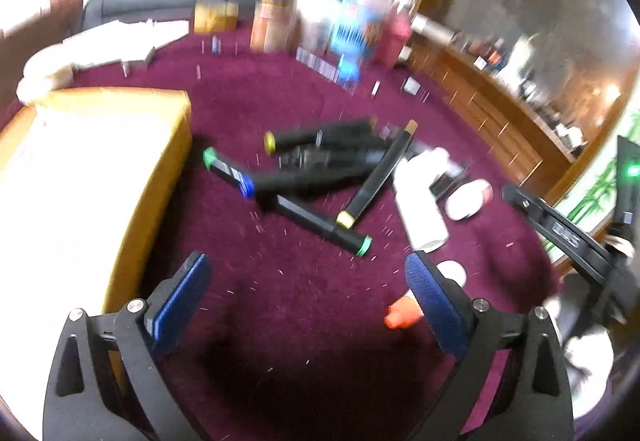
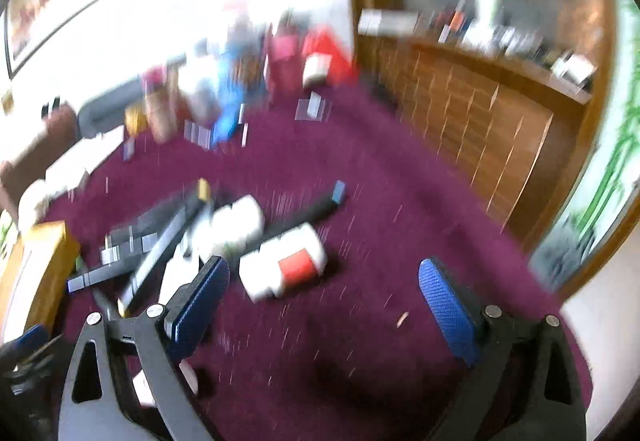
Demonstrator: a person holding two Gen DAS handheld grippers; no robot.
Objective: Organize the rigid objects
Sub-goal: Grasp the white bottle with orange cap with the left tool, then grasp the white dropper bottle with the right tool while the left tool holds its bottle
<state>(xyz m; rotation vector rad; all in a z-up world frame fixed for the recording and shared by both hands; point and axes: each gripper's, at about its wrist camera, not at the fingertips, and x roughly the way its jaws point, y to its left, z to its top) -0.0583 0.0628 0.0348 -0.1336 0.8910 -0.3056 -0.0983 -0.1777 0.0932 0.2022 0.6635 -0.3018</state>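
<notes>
Hardly any lettering can be read in either view. At the right edge of the left wrist view, pale characters stand on the black arm of the right gripper (image 1: 568, 231); they look like "D4S", though blur leaves this uncertain. Labels on the black markers (image 1: 320, 161) and the white bottles (image 2: 284, 261) are too smeared to make out.

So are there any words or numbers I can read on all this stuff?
None can be read for sure.
Right gripper: pale marks on its black arm, too blurred.
Black markers: small labels, too blurred.
White bottle: no text visible.
</notes>
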